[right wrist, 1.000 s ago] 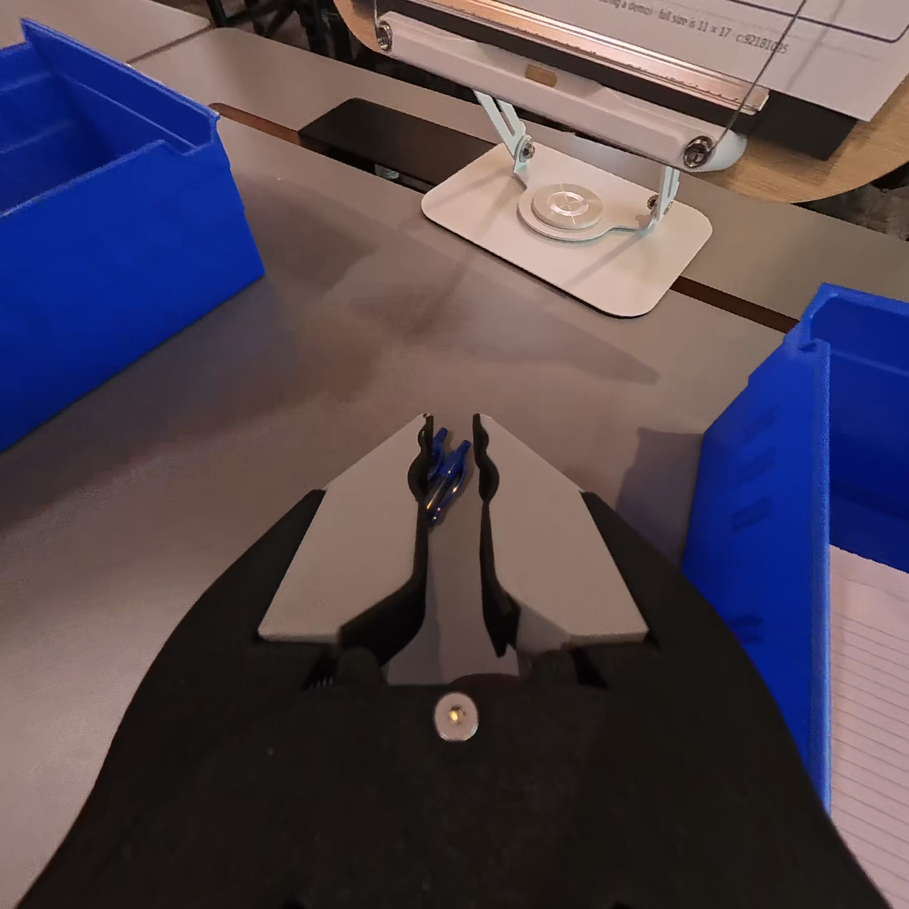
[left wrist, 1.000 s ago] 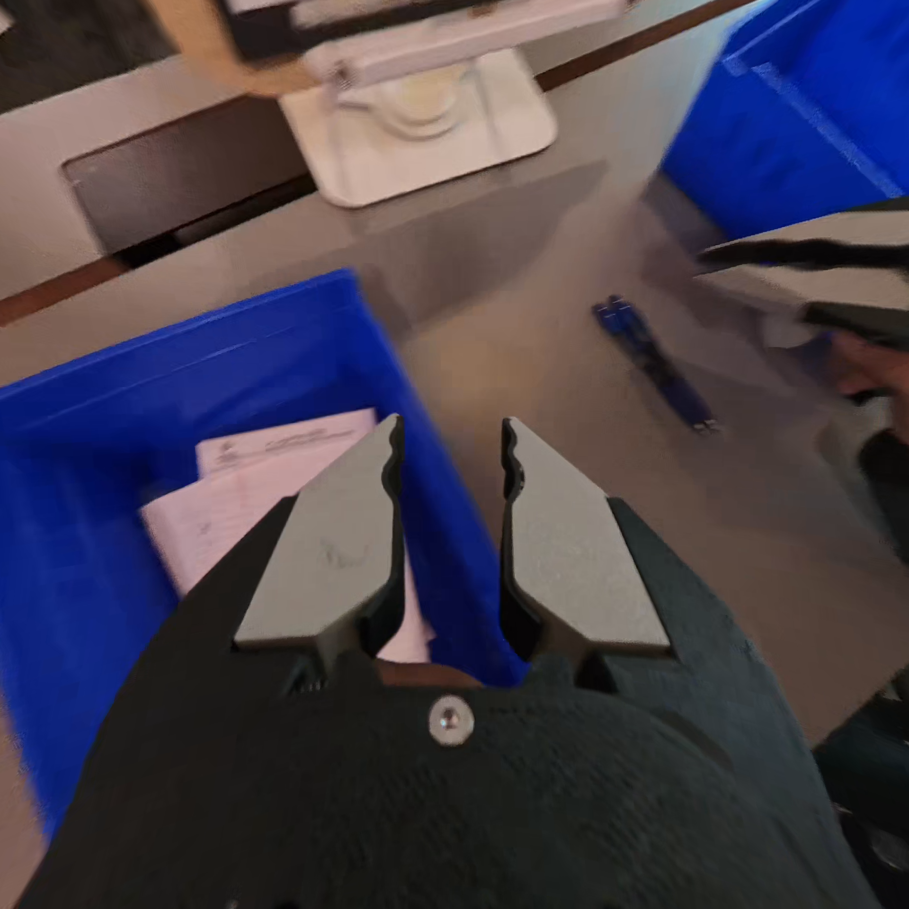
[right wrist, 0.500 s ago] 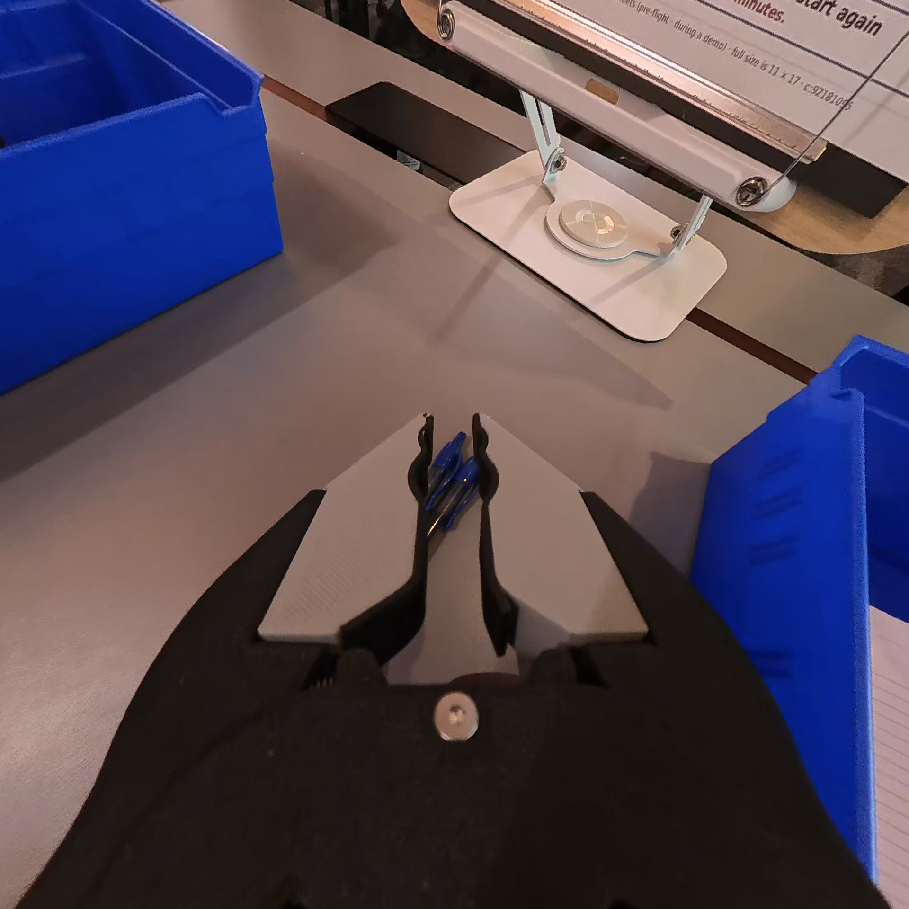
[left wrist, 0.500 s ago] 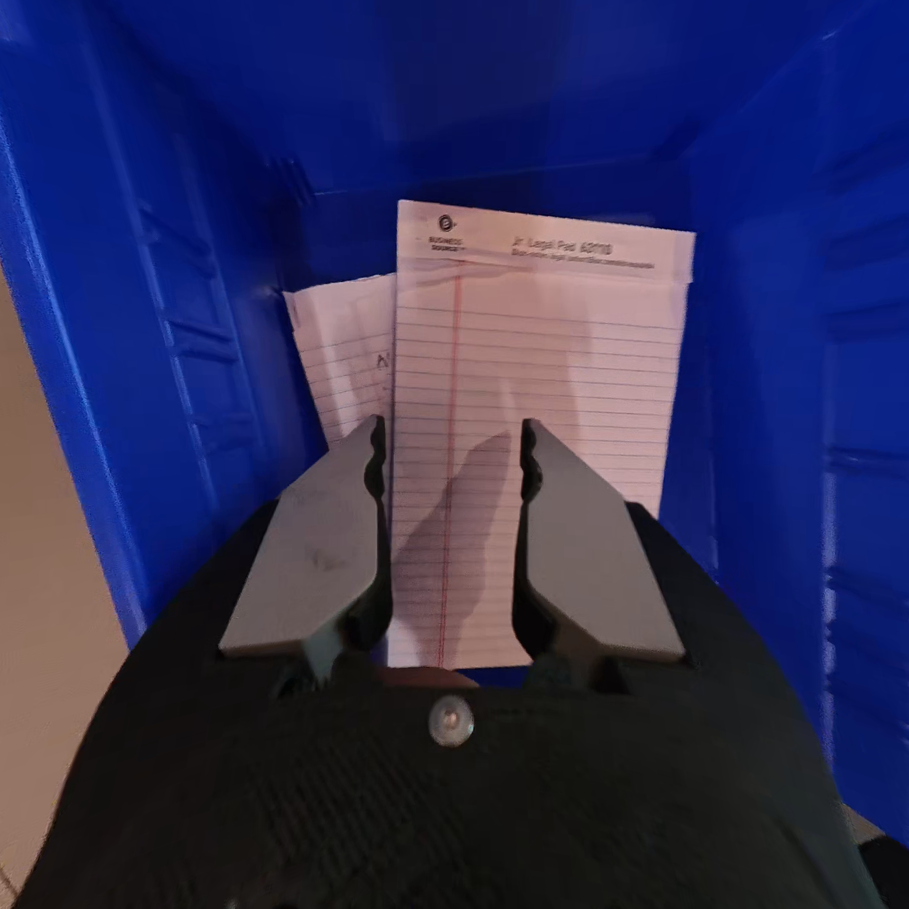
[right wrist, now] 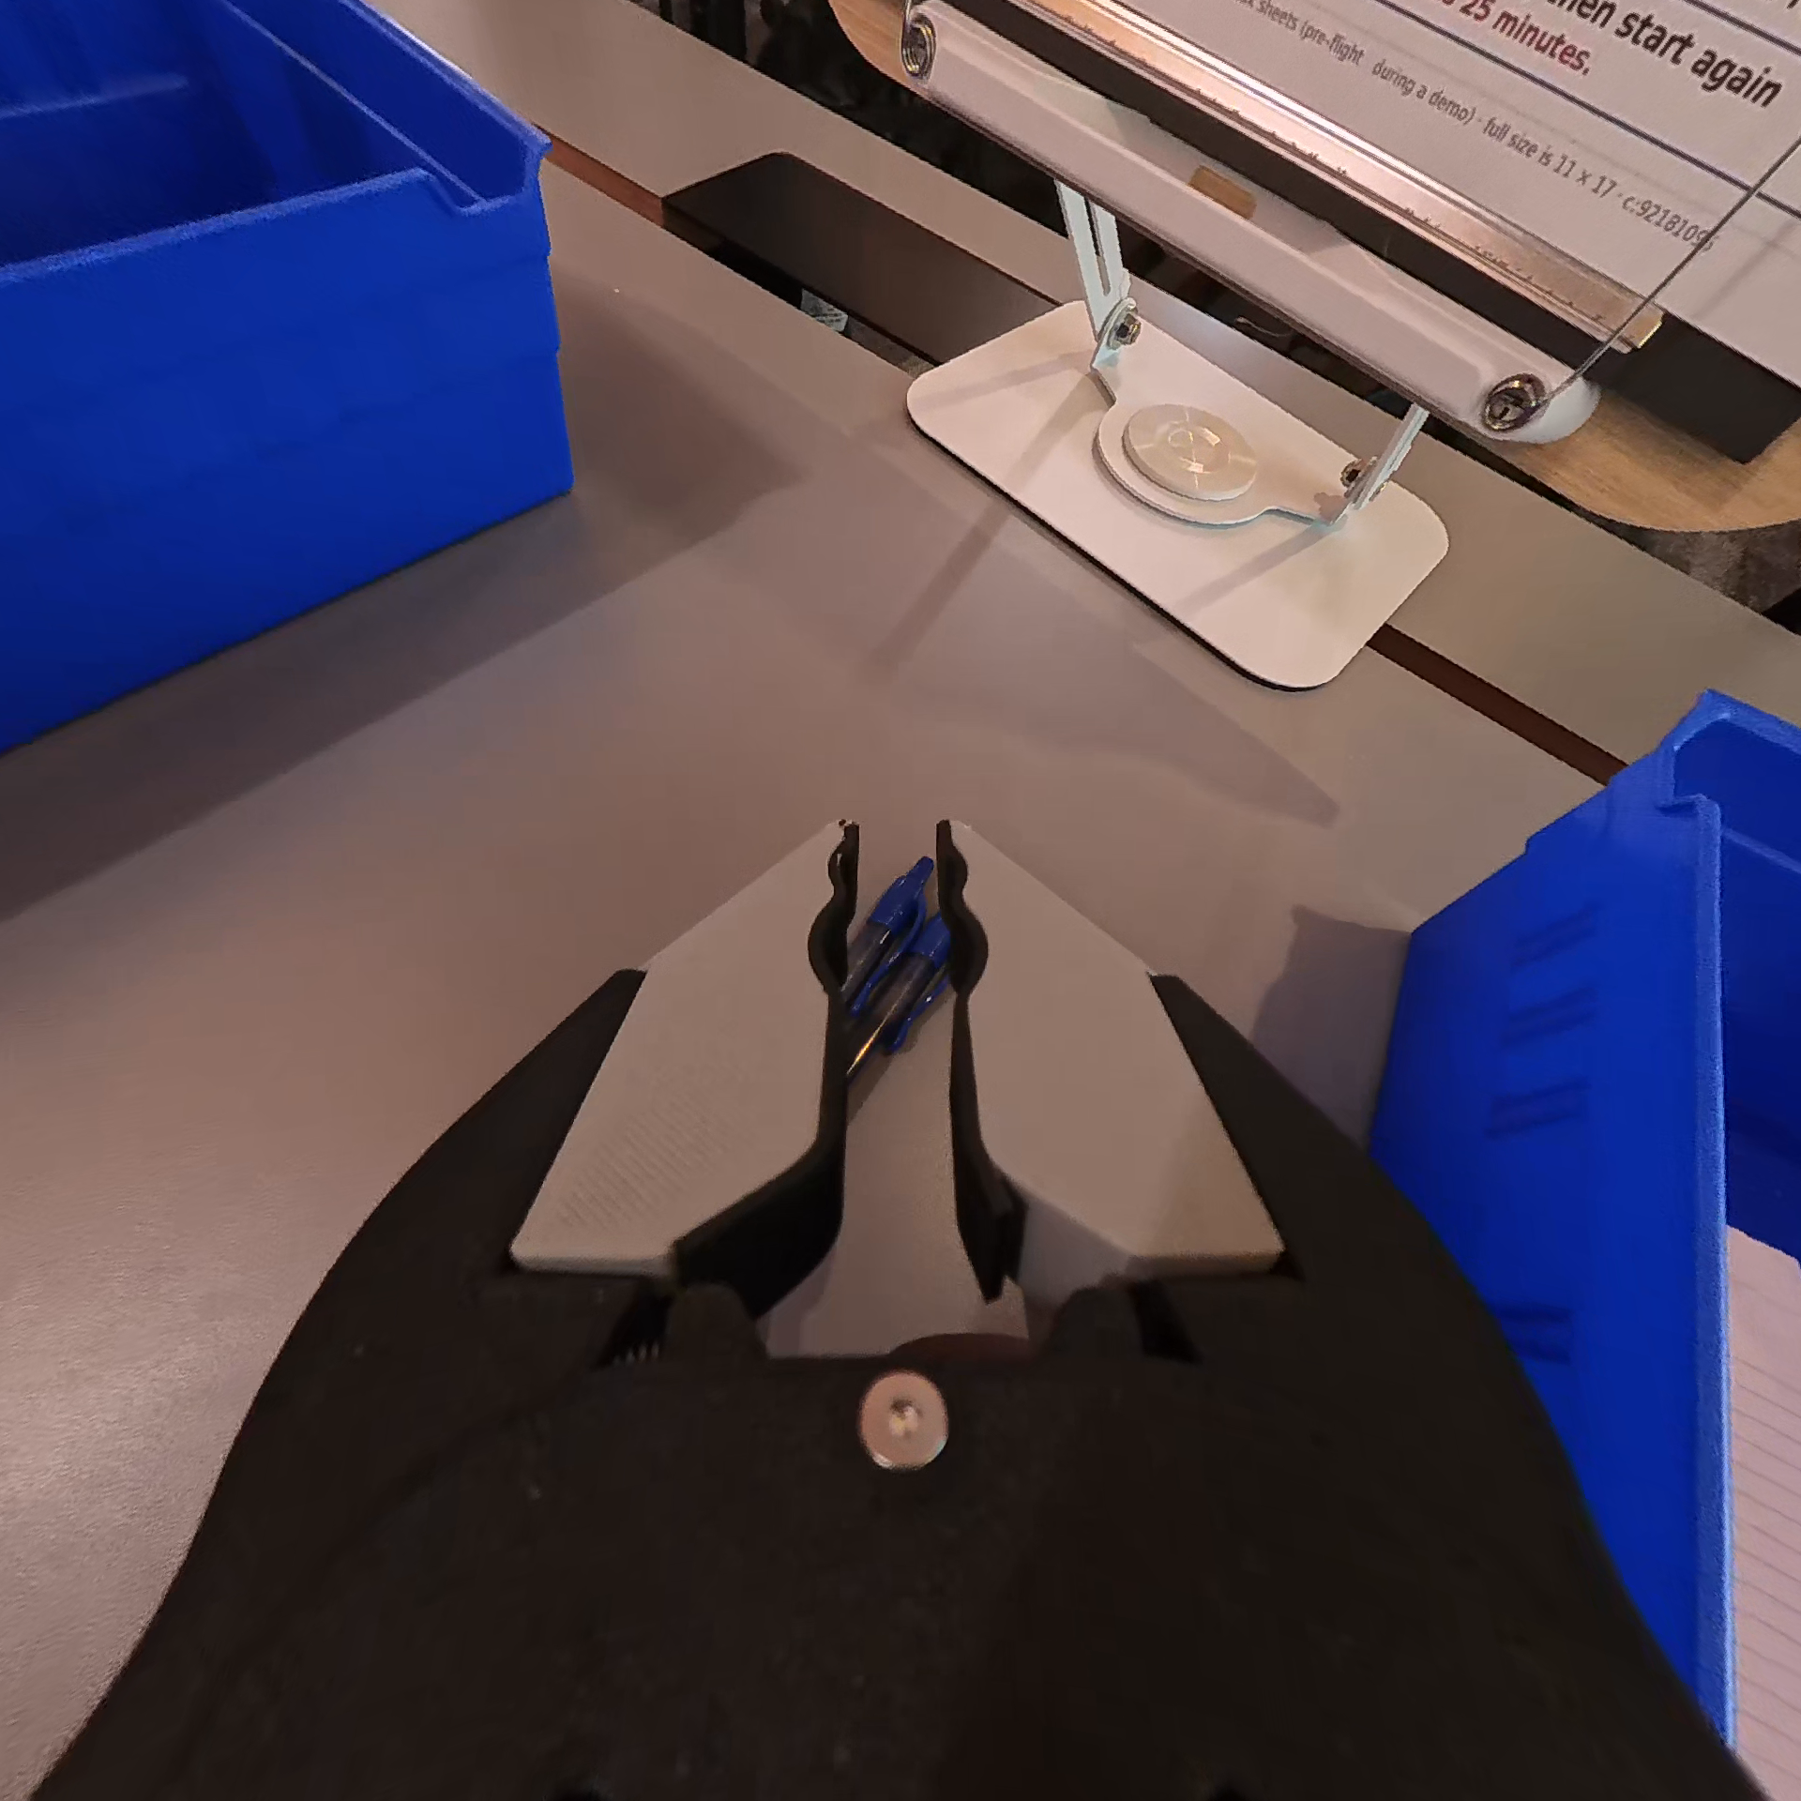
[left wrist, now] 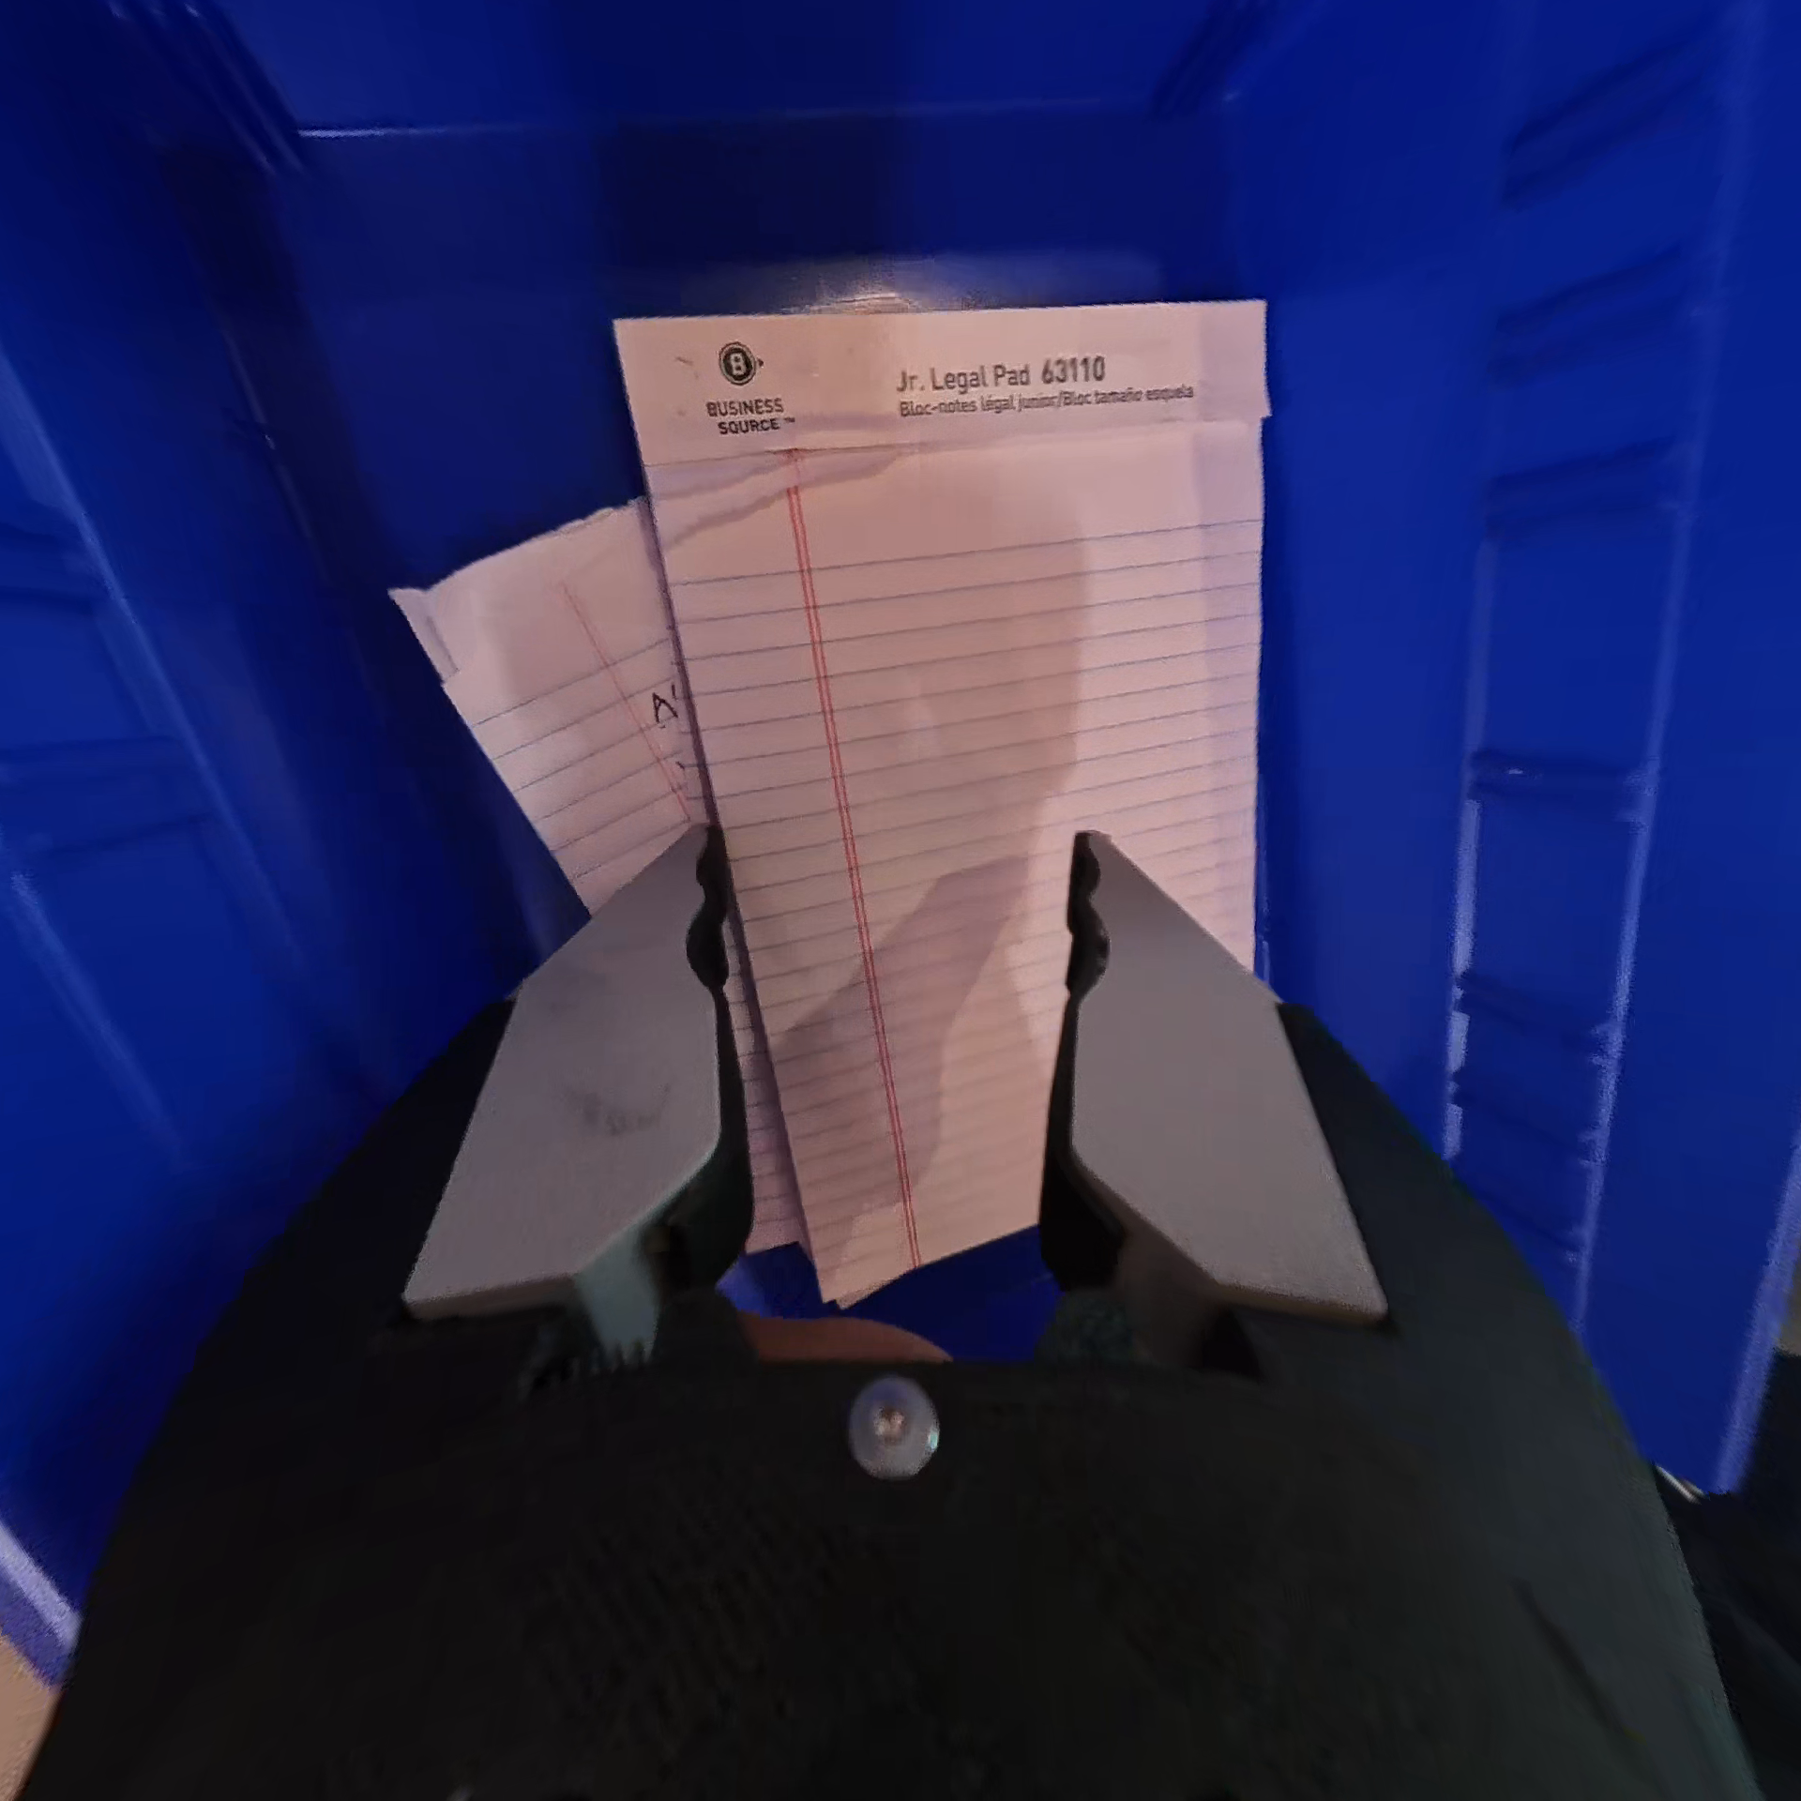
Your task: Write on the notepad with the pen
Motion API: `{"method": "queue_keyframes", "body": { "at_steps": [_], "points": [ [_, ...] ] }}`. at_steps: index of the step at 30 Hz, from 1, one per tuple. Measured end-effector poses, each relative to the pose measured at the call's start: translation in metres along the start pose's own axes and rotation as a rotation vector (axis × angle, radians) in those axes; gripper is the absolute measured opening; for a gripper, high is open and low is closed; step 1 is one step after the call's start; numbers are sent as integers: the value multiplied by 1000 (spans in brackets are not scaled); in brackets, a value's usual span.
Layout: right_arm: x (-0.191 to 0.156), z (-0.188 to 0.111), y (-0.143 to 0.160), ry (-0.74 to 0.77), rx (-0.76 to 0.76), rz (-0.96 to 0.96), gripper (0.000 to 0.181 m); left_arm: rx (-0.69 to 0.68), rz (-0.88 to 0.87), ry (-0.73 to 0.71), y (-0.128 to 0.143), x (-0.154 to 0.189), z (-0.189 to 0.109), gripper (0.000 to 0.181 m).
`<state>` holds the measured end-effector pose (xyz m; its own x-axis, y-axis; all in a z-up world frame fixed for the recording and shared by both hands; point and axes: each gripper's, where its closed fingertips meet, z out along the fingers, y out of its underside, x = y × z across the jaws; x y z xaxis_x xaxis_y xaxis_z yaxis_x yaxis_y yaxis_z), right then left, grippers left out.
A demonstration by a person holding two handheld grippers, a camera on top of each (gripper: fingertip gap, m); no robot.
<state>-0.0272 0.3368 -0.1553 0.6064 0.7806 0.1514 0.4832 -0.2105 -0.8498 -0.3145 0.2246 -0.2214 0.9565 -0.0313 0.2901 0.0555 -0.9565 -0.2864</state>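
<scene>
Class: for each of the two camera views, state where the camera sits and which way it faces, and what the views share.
Left wrist view: on the left gripper, facing down into a blue bin at the notepad; open grey fingers show.
Right wrist view: on the right gripper, facing along the grey table over two blue pens towards a white stand.
Shared: possibly the right-hand bin.

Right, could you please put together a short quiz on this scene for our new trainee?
1. True or false: the left gripper is shut on the legal pad.
2. Where does the legal pad lie? A) on the grey table B) inside a blue bin C) on the white stand
3. How many blue pens show between the fingers of the right gripper?
Key: 1 false, its jaws stand open over the pad; 2 B; 3 two.
</scene>
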Motion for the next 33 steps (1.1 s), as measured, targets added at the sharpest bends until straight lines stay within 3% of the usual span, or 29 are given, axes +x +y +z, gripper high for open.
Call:
{"method": "queue_keyframes", "body": {
  "at_steps": [3, 8, 14, 18, 22, 28, 30, 33],
  "points": [
    [-1, -2, -2, 1, 8, -4, 12, 21, -45, 83, 3, 4, -3, 64],
    [-3, -2, -3, -3, 13, -9, 12, 58, -68, 142, 1, 12, -7, 72],
    [-2, -4, -5, 5, 22, -19, 12, 90, -66, 223, -4, 27, -12, 70],
    [-2, -4, -5, 4, 20, -17, 12, 143, -63, 294, -12, 39, -21, 61],
    [-4, -3, -5, -1, 22, -22, 12, 199, -97, 394, -22, 49, -31, 37],
    [-6, -3, -6, 1, 21, -35, 12, 98, -13, 258, -5, 42, -12, 52],
    [-5, -4, -7, 1, 26, -32, 12, 71, 2, 250, 0, 44, -9, 63],
    [-4, -5, -8, 2, 34, -25, 12, 57, 13, 266, 3, 49, -8, 64]
  ]
}}
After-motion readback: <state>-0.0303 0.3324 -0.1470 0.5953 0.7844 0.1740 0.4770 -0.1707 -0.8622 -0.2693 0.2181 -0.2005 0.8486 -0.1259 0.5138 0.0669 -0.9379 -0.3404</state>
